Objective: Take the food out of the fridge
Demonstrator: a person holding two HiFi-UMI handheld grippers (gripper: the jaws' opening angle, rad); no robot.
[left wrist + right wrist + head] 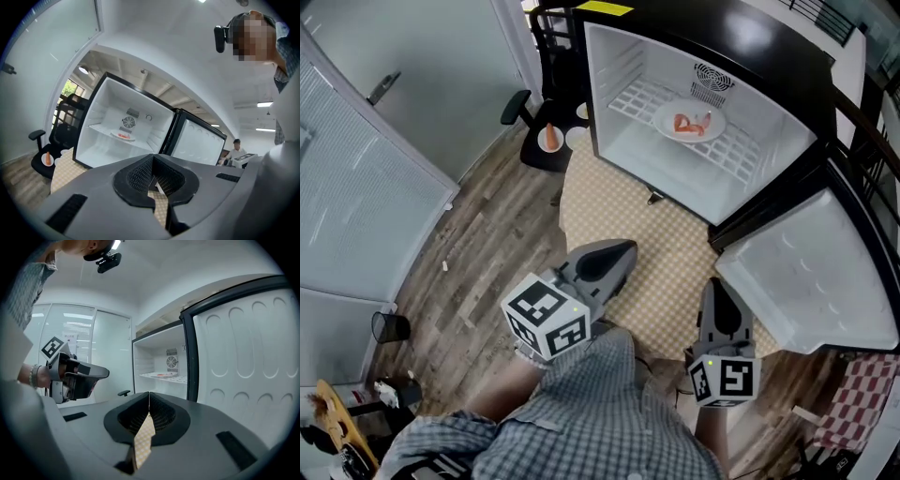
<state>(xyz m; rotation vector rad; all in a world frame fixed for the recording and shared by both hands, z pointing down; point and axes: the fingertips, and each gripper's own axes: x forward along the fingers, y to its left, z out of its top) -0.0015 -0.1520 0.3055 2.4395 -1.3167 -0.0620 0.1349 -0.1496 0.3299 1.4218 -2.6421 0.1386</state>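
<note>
The small fridge [609,94] stands open on a checked cloth, its door [806,272] swung out to the right. On its wire shelf sits a white plate [689,123] with orange-red food. The plate also shows far off in the left gripper view [123,136] and the right gripper view [164,375]. My left gripper [617,251] and right gripper [714,289] hang side by side well short of the fridge, pointing toward it. Both are shut with nothing between the jaws: the left gripper [153,161] and the right gripper [149,399]. The left gripper [101,373] appears at the left of the right gripper view.
A black office chair [534,103] stands left of the fridge, with a small plate [549,139] holding an orange item on its seat. The checked cloth [656,253] lies under the grippers. A glass door fills the left, with a bin [391,326] below. A person [236,150] sits far back.
</note>
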